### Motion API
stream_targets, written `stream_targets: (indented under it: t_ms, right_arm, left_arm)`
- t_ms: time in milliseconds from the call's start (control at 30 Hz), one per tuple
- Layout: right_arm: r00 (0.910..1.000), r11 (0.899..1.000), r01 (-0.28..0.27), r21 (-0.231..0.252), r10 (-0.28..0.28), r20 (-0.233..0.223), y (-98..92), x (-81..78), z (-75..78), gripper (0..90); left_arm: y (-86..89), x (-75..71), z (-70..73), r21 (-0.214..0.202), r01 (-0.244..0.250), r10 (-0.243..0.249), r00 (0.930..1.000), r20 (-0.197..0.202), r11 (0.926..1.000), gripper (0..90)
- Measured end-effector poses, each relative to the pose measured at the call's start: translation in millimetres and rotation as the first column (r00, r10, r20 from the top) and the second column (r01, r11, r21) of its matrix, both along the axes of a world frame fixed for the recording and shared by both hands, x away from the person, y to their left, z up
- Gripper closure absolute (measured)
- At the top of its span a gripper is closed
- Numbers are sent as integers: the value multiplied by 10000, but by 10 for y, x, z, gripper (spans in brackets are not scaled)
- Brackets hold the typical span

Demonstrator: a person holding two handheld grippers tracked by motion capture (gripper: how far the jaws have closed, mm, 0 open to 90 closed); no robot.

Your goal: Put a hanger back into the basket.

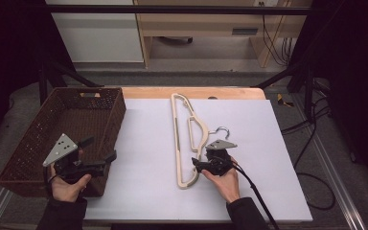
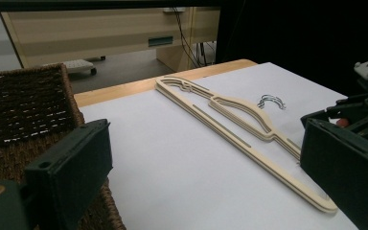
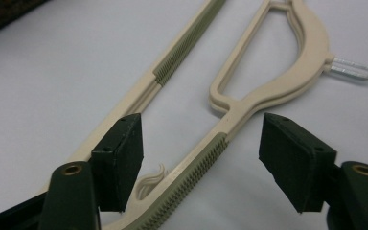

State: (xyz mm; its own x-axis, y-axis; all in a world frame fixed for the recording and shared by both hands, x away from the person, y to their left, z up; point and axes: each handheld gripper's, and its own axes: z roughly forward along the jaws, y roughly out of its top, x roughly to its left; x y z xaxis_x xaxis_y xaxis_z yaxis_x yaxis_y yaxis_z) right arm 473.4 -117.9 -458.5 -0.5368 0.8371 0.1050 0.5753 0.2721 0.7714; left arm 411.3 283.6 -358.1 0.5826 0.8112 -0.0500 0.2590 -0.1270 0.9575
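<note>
- A stack of cream plastic hangers [image 1: 181,139] lay flat on the white sheet [image 1: 143,158] that covered the table, long side running away from the person, metal hooks [image 1: 222,130] pointing to the right.
- The right gripper [image 1: 197,164] sat low over the near end of the hangers, held in the person's right hand [image 1: 225,179], which rested on the sheet.
- In the right gripper view its jaws stood apart, one on each side of the sloping arm of the hangers [image 3: 206,153]; the ribbed grey-green strip ran between them, and neither pad touched the plastic.
- The straight bottom bar [image 3: 172,72] passed outside the jaw on the left of that view.
- The left gripper [image 1: 100,152] was held in the left hand [image 1: 67,184] above the near right corner of the brown woven basket [image 1: 33,143], well apart from the hangers.
- In the left gripper view its jaws stood wide apart with nothing between them, the basket [image 2: 24,110] on its left and the hangers [image 2: 239,124] on the sheet ahead.
- The basket stood at the left edge of the sheet, just beside it.
</note>
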Motion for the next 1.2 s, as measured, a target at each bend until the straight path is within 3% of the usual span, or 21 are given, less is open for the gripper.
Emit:
stream_targets:
  t_ms: [400,733,933,1033,1200]
  right_arm:
    - [9990,9984,175,-537,-197,-398,46,82,-167,516]
    - [9946,9998,41,-170,-59,-1038,-15,105,-140,632]
    - [9904,9997,238,-48,-242,-1359,-82,114,-102,697]
    - [9858,9984,485,285,-432,-1624,-148,124,-112,710]
    - [9846,9975,710,-18,-703,-1603,-215,126,-80,748]
  left_arm:
    - [-1,7,-4,21,11,-10,10000,-48,10000,41]
    - [1,6,-5,23,2,-2,10000,-68,10000,43]
    - [-7,12,-14,-21,-4,4,10000,-92,10000,44]
    - [-14,15,-19,54,20,-20,9999,-114,10000,44]
    - [-20,18,-23,63,32,-31,9999,-135,10000,44]
